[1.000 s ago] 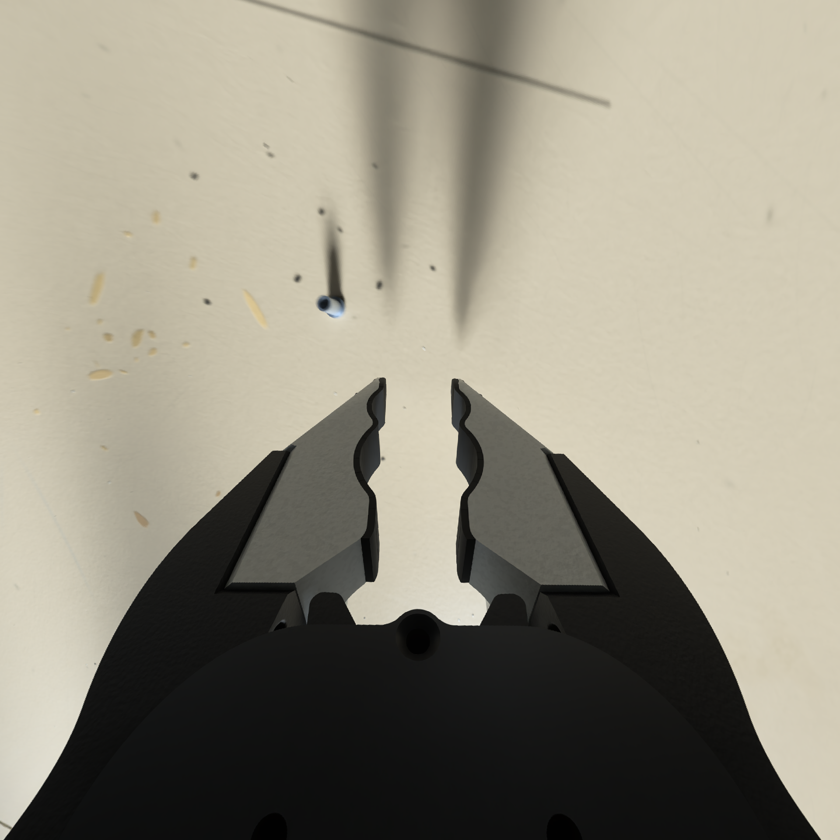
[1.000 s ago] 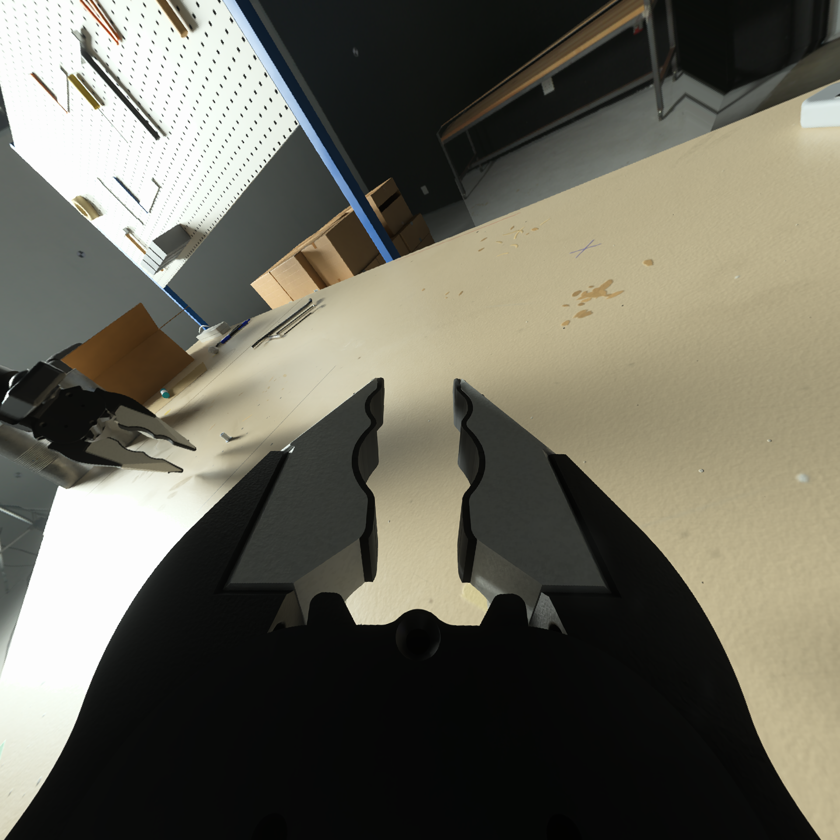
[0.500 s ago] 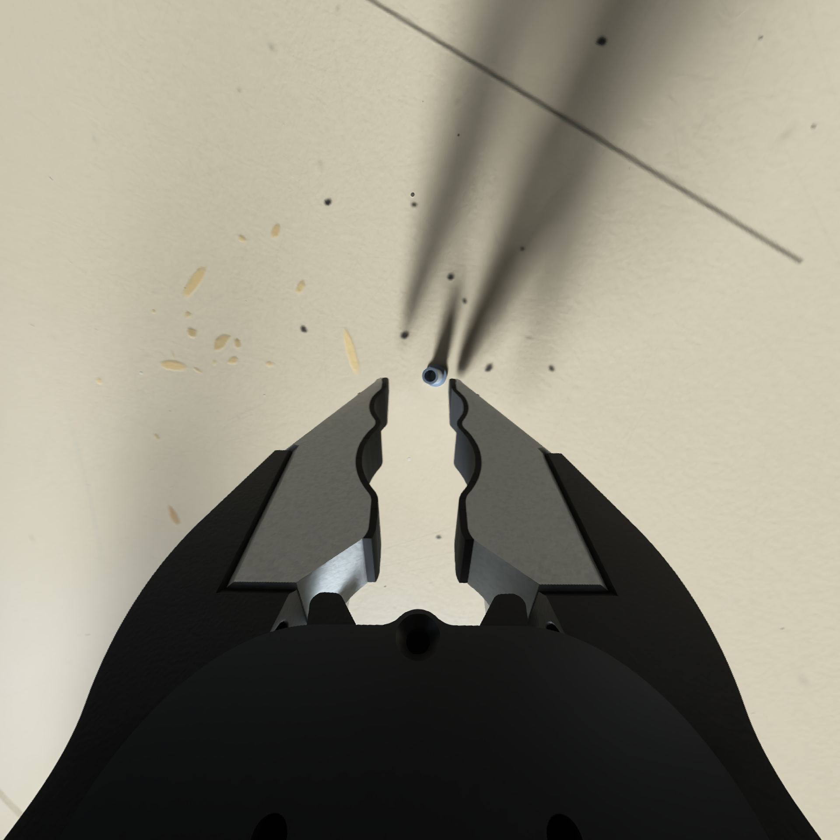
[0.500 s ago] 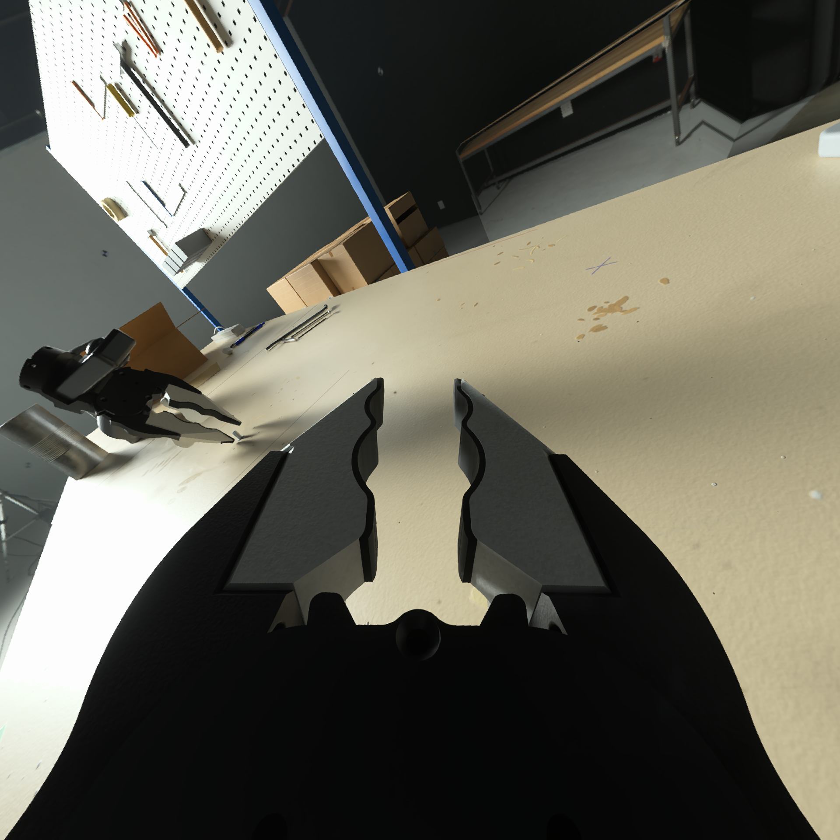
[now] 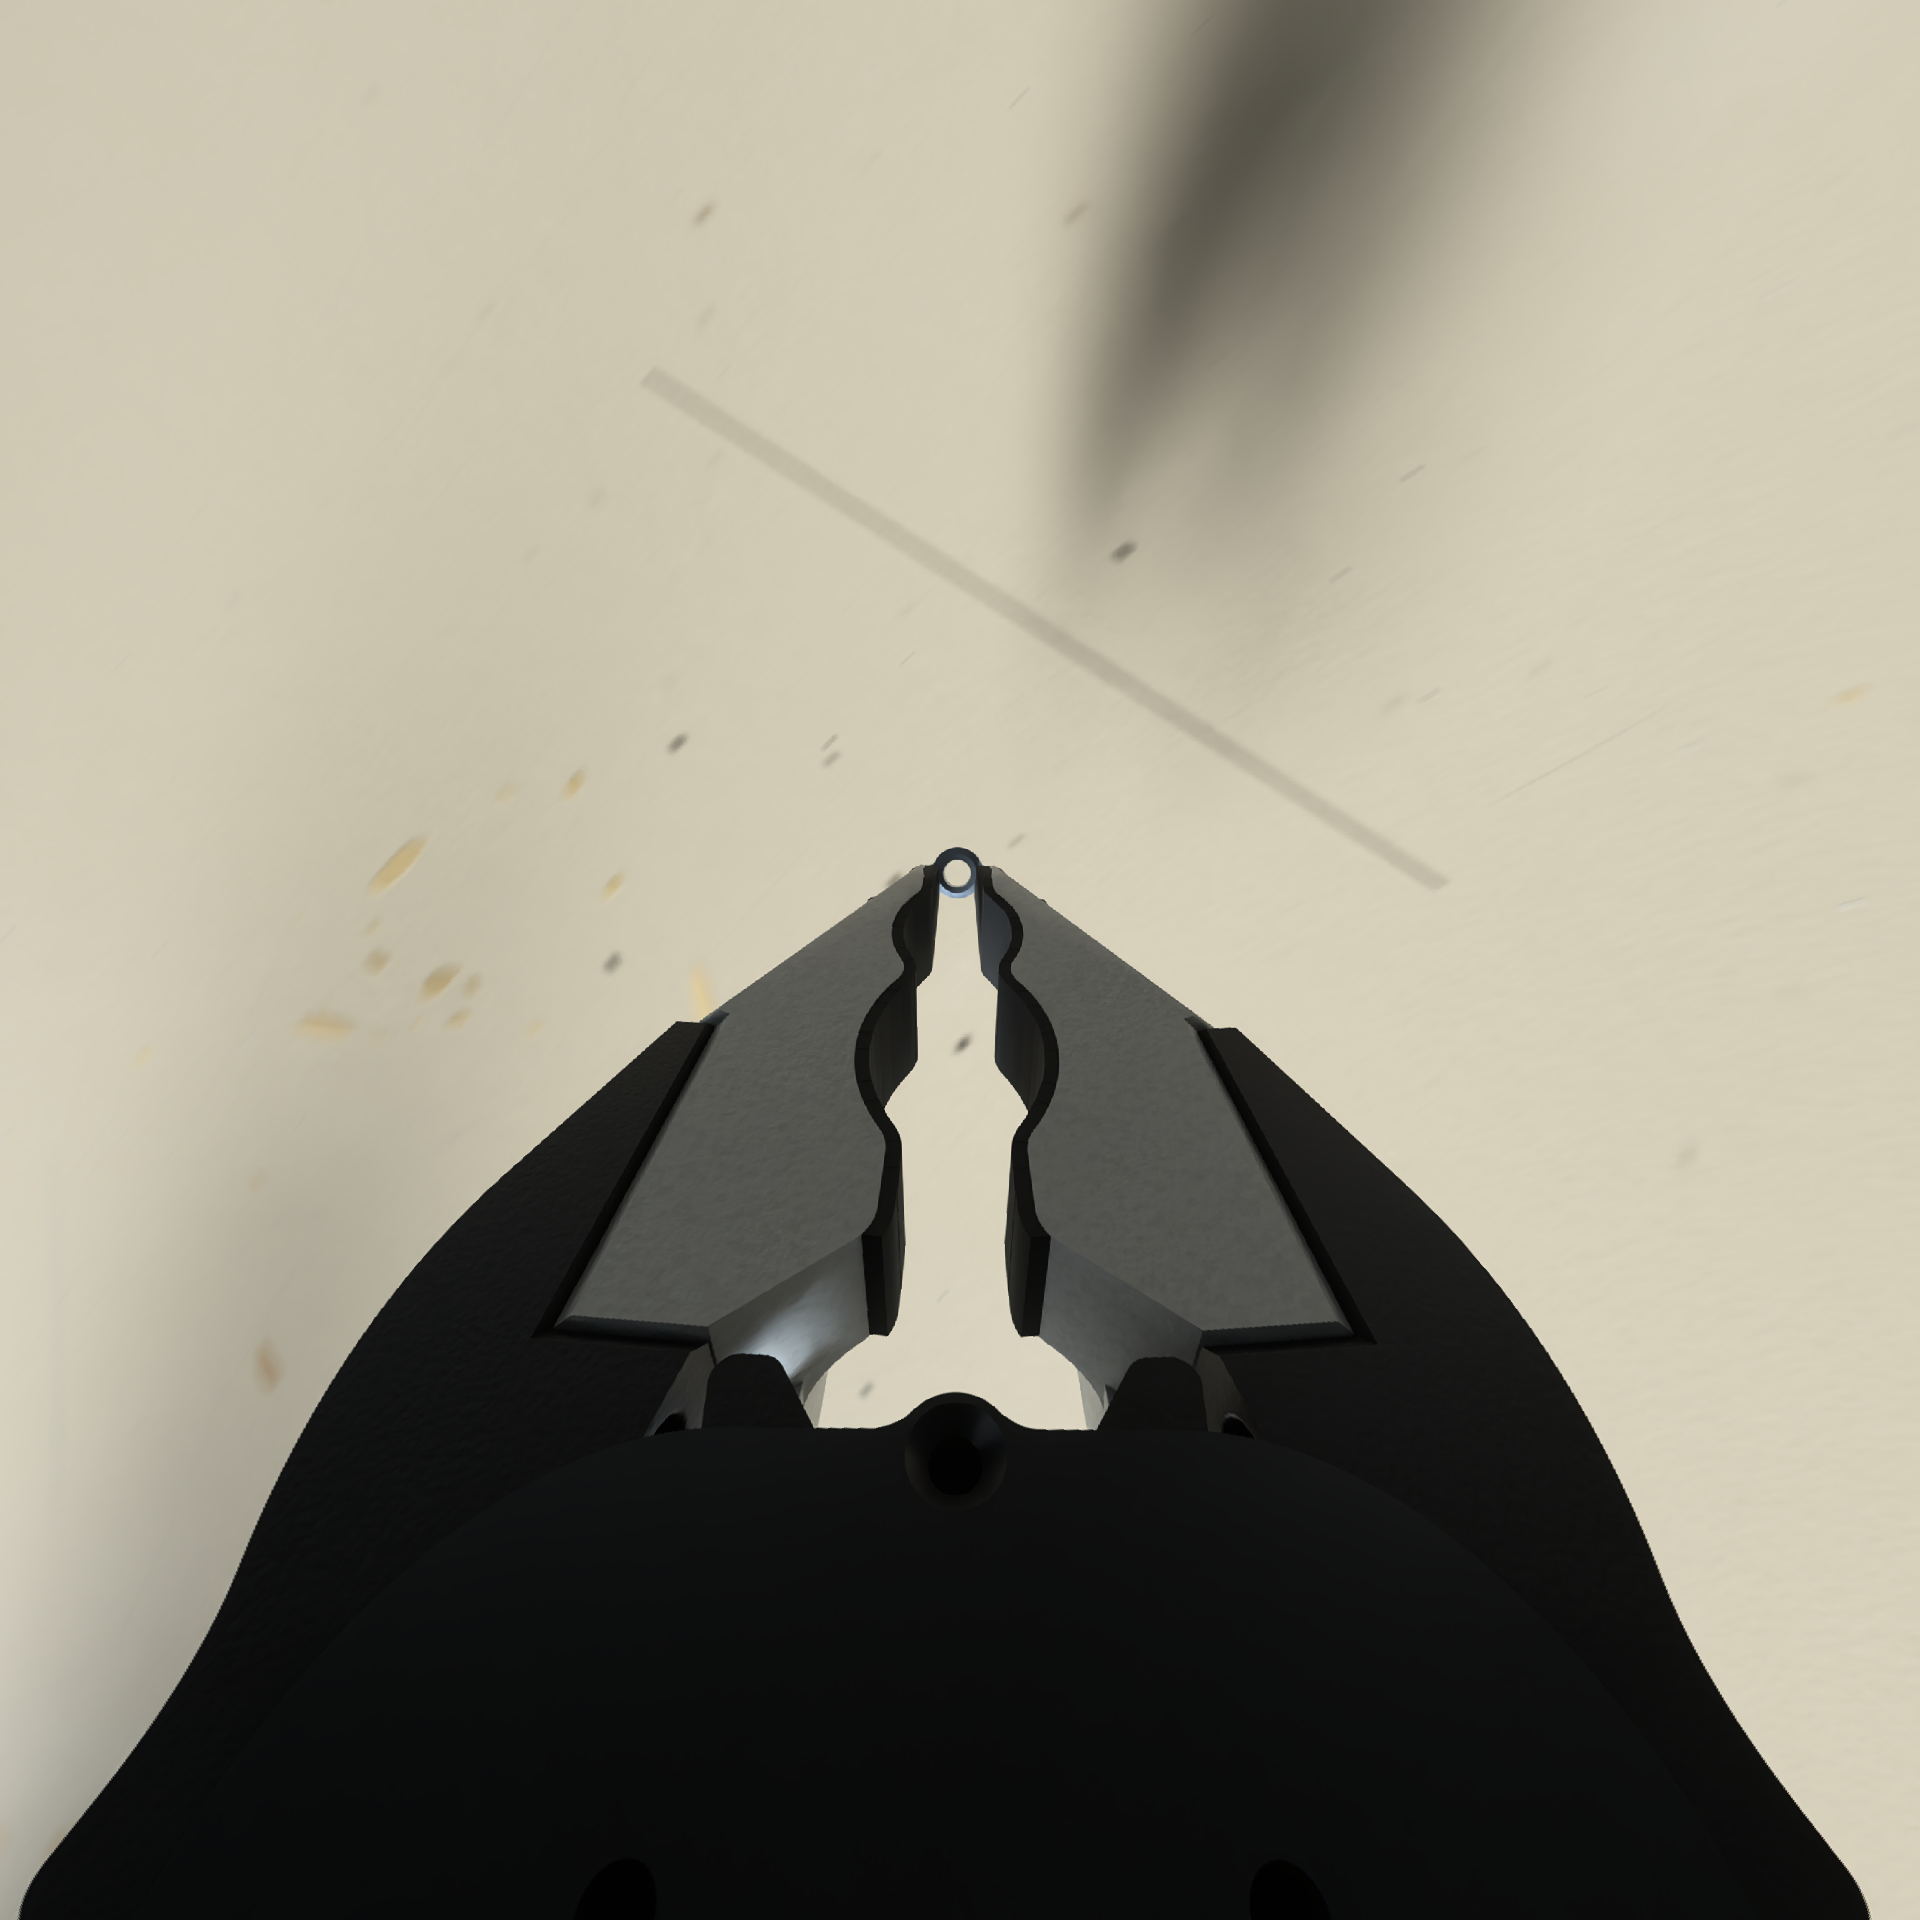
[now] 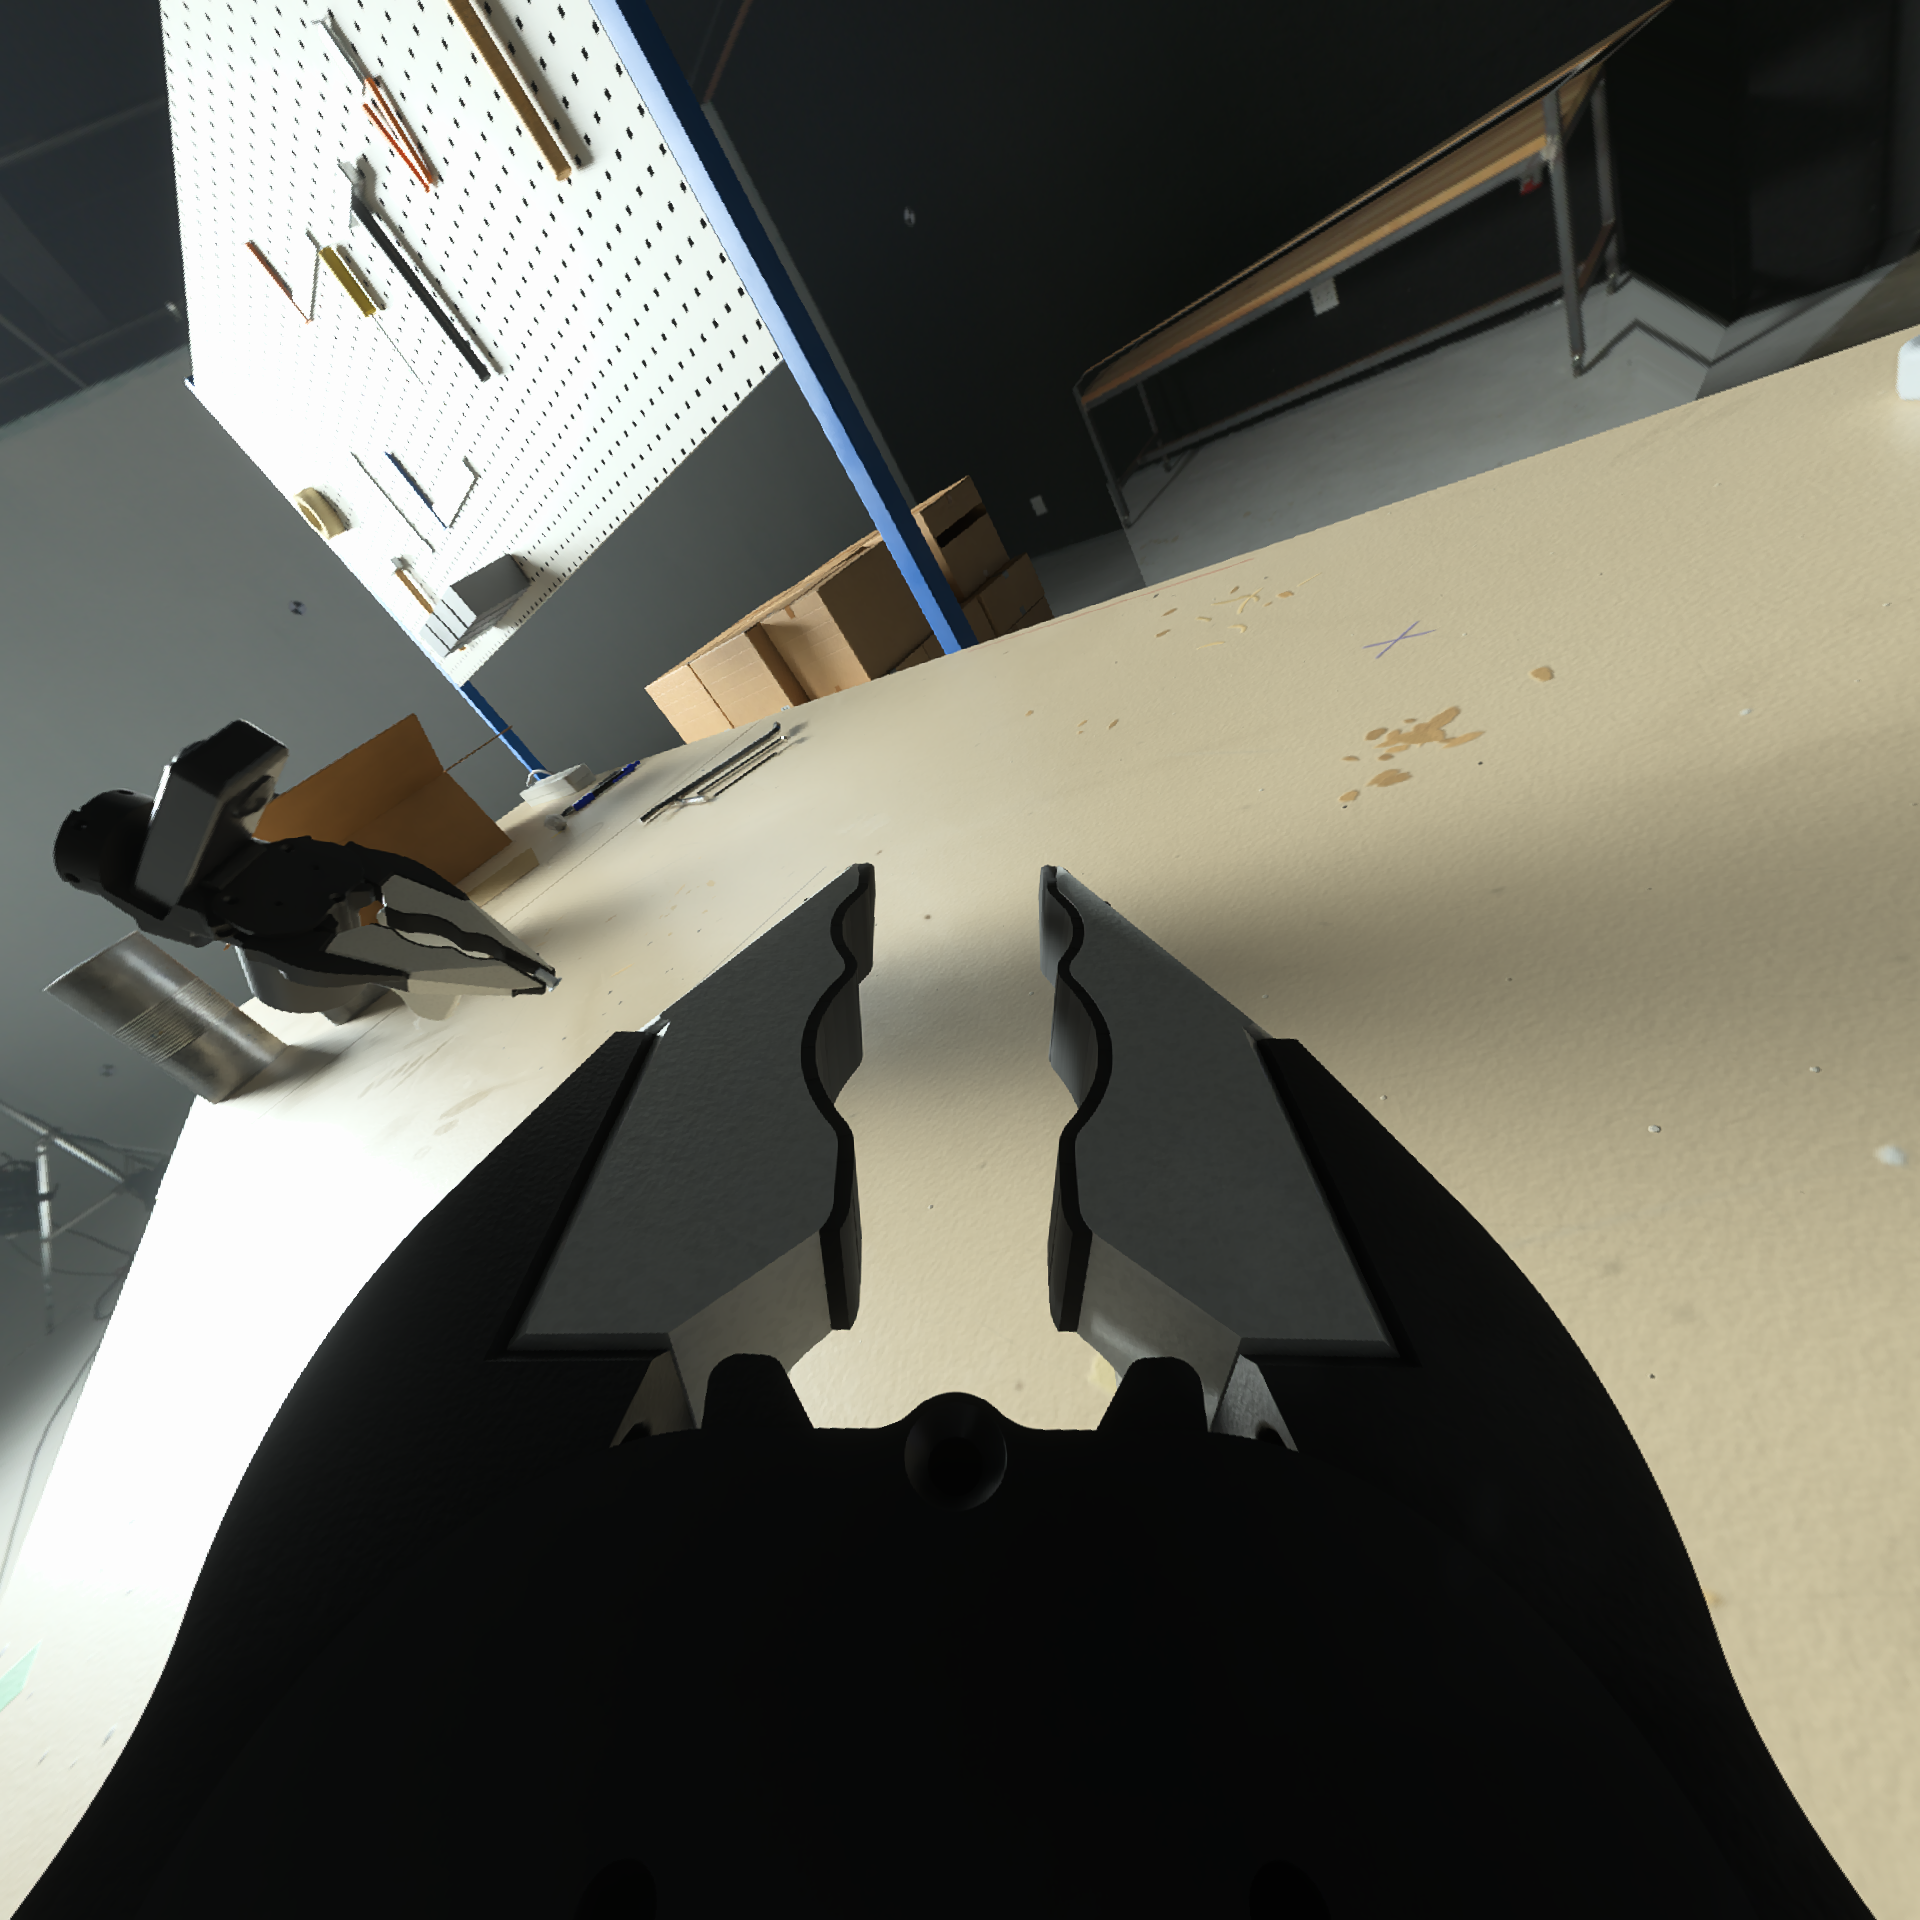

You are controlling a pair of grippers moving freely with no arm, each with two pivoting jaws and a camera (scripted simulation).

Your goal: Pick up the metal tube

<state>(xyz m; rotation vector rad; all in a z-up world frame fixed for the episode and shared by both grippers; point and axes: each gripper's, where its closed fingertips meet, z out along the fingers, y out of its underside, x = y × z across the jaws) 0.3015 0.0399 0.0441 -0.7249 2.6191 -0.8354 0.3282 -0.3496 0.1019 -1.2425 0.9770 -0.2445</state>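
The metal tube (image 5: 955, 871) is a tiny silvery-blue ring seen end-on, pinched between the tips of my left gripper (image 5: 956, 883) above the beige table (image 5: 416, 416). The left gripper is shut on it. In the right wrist view the left gripper (image 6: 535, 977) shows far off at the left, tips together just above the table; the tube is too small to make out there. My right gripper (image 6: 958, 883) is open and empty, hovering over the table (image 6: 1455, 935) well to the right of the left one.
A thin dark line (image 5: 1039, 623) and scattered specks mark the table. A metal duct piece (image 6: 156, 1013), cardboard boxes (image 6: 831, 623), a pegboard with tools (image 6: 436, 291), and long rods (image 6: 717, 774) at the far table edge lie beyond.
My left gripper moved forward onto the tube and closed on it; the tube now sits between the tips. The view is blurred with motion. The right gripper stayed open.
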